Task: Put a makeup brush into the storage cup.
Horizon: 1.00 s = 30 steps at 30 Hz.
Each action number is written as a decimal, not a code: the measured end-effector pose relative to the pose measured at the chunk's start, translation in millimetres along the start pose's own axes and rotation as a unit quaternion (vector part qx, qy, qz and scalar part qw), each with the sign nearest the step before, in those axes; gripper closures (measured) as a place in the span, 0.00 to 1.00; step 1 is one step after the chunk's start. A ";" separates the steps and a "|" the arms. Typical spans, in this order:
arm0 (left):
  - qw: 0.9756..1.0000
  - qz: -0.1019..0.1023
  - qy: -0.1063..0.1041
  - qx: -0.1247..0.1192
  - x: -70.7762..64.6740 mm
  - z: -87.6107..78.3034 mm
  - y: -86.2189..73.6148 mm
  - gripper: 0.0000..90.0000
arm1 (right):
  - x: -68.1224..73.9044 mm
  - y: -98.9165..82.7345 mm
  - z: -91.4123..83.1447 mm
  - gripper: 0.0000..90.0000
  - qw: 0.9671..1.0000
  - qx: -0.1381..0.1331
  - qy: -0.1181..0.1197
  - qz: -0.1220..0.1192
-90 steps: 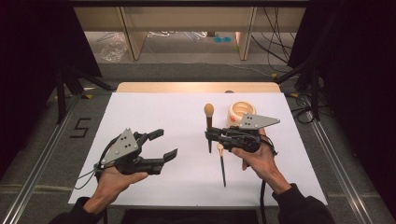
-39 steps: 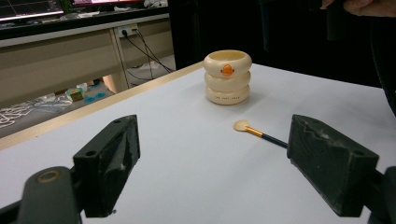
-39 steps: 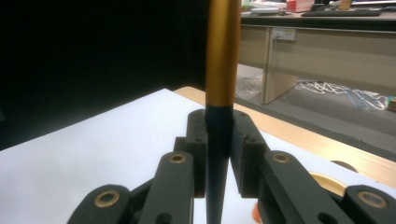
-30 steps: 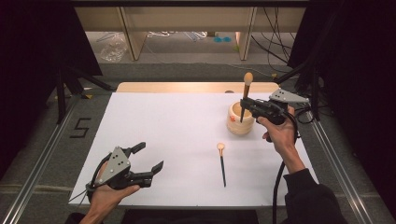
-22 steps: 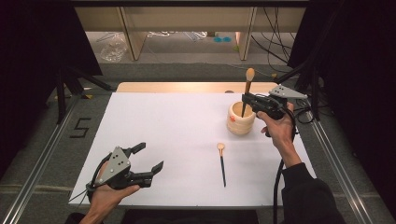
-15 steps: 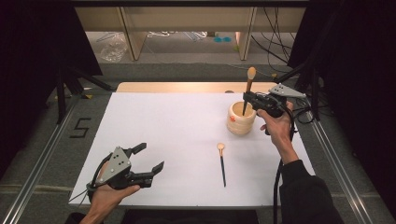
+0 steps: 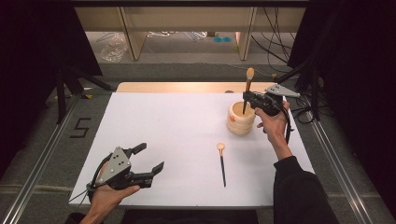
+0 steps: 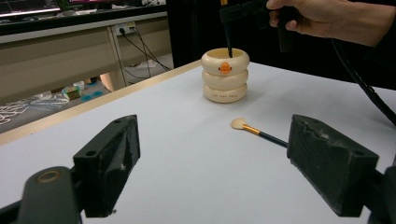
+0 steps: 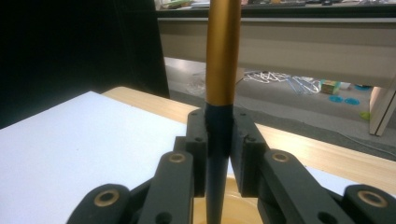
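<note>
The right claw [image 7: 248, 99], clamped on the brush [image 7: 248, 85], has carried it over the holder [image 7: 241, 119]; second brush [image 7: 221, 161] lies before the holder; left claw [image 7: 145, 158] gapes wide

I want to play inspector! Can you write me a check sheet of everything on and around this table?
Surface: white sheet on a wooden table, flat.
Job's things: cream ringed holder upright; one makeup brush held upright, handle tip in the holder; second brush lying flat nearer the person.
Clutter: nothing seen.
Grippers: right hand-held gripper shut on the upright brush; left hand-held gripper open, holding nothing.
Cables: one trails from each gripper.
Surroundings: dark curtains, shelving, floor wires beyond.
</note>
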<state>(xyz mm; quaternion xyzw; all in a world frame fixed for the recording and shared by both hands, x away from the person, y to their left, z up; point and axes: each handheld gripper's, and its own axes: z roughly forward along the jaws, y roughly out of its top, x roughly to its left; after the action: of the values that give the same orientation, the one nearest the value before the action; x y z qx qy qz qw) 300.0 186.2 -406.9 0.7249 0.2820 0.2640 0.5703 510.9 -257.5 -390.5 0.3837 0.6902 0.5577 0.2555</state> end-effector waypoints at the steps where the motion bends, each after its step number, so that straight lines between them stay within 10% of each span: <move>1: 1.000 -0.001 0.000 0.000 0.1 0.1 -0.1 0.19 | -0.7 -0.2 -0.4 0.88 1.000 0.005 -0.002 -0.001; 30: 1.000 -0.006 -0.002 0.001 0.3 -0.7 -0.7 0.19 | -7.8 -16.5 9.6 0.88 0.999 0.030 -0.009 0.006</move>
<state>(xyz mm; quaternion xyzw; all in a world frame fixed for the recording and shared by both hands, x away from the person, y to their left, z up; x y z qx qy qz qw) 299.7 187.0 -407.5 0.7244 0.2858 0.2591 0.5713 518.8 -259.8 -409.4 0.4008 0.7021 0.5344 0.2467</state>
